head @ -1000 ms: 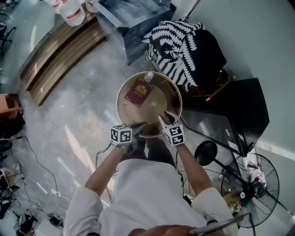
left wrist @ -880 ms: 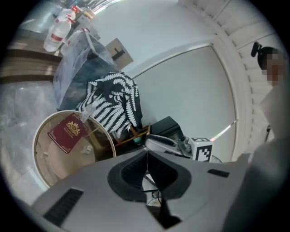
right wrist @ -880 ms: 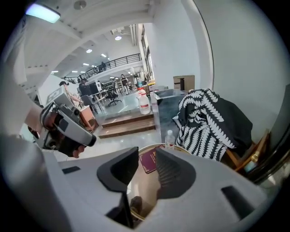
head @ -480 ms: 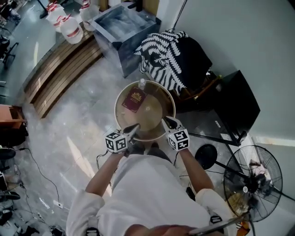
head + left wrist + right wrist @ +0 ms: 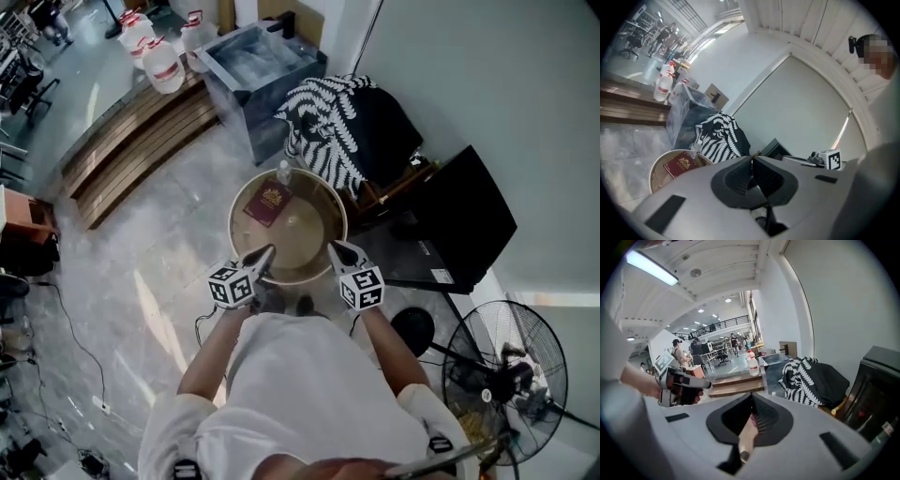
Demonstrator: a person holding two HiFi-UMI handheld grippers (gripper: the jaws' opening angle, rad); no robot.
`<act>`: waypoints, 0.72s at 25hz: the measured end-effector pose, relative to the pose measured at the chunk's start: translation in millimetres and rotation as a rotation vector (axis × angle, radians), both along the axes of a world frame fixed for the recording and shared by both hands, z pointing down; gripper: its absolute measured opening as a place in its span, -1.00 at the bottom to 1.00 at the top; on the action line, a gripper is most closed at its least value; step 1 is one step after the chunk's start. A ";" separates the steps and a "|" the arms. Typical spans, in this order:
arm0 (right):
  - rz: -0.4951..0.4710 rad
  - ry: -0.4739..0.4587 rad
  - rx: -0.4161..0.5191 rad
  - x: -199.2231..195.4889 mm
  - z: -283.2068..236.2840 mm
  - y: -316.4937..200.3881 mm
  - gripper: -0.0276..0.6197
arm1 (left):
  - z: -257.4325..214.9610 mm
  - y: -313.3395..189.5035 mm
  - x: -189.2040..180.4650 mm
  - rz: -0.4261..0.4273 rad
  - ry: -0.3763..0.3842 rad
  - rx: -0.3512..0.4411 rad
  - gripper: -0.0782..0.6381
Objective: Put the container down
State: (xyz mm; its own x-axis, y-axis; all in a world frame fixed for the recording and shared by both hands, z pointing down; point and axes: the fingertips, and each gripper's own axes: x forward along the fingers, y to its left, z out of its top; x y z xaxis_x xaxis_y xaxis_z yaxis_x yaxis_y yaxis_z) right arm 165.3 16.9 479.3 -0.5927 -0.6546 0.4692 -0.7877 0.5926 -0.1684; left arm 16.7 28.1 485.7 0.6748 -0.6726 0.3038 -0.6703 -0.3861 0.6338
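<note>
Holding a maroon booklet (image 5: 266,203) — round, tan, shallow container (image 5: 307,236).

Looks like a big open-plan office or lab hall: polished stone floor (image 5: 131,253), wooden steps (image 5: 131,150), desks with office chairs (image 5: 723,356), and an upper gallery railing (image 5: 715,325). Big water jugs (image 5: 161,66) and a standing fan (image 5: 506,380) sit around too.

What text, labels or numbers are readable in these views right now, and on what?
None can be read.
Maroon booklet in the round container: gold crest and print, too small.
White sticker on the black case: too small.
Jugs: red labels, blurred.
</note>
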 end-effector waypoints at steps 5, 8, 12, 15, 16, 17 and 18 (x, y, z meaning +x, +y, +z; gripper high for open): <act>-0.018 -0.004 -0.004 15.1 -14.1 26.8 -0.93 | -19.6 28.3 9.1 -0.051 -0.048 0.069 -0.74; -0.025 -0.015 0.013 21.0 -25.4 36.7 -0.93 | -28.7 40.3 7.6 -0.079 -0.103 0.116 -0.74; -0.082 0.030 0.066 23.4 -31.1 45.9 -0.93 | -44.7 50.2 7.6 -0.111 -0.124 0.154 -0.74; -0.086 0.027 0.067 27.5 -31.1 52.9 -0.93 | -54.2 59.5 9.6 -0.112 -0.128 0.171 -0.74; -0.084 0.027 0.070 27.3 -32.5 53.8 -0.93 | -57.5 61.8 8.5 -0.111 -0.130 0.178 -0.74; -0.083 0.027 0.074 26.2 -34.5 53.9 -0.93 | -60.4 63.2 6.4 -0.110 -0.135 0.186 -0.74; -0.083 0.029 0.080 24.8 -36.9 53.6 -0.93 | -62.4 64.1 3.7 -0.108 -0.144 0.193 -0.74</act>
